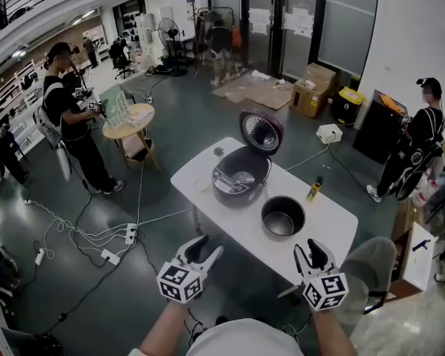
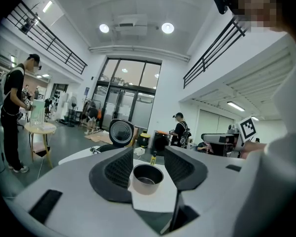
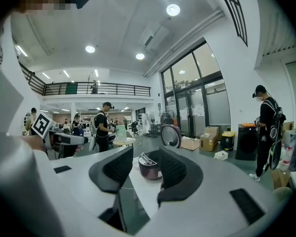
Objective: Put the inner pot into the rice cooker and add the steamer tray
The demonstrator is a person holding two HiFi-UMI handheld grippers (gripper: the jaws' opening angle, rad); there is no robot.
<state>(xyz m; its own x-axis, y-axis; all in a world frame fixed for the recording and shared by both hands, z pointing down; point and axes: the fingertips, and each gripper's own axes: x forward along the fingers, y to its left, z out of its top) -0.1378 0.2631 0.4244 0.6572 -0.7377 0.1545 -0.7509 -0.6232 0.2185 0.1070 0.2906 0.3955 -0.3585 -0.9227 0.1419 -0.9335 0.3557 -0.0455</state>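
The dark purple rice cooker (image 1: 239, 175) stands on the white table (image 1: 326, 221) with its lid (image 1: 260, 132) raised. The black inner pot (image 1: 282, 216) sits on the table to the cooker's right, empty. I cannot make out the steamer tray. My left gripper (image 1: 209, 246) hovers off the table's near edge, open, with the pot (image 2: 147, 177) seen far off between its jaws. My right gripper (image 1: 309, 249) is open too, near the table's front corner; the cooker (image 3: 150, 168) shows beyond its jaws. Neither holds anything.
A yellow bottle (image 1: 314, 190) stands on the table's right side. Power strips and cables (image 1: 119, 237) lie on the floor at left. People stand at a round side table (image 1: 130, 117) at left and at the far right (image 1: 419, 143). Cardboard boxes (image 1: 313, 87) lie behind.
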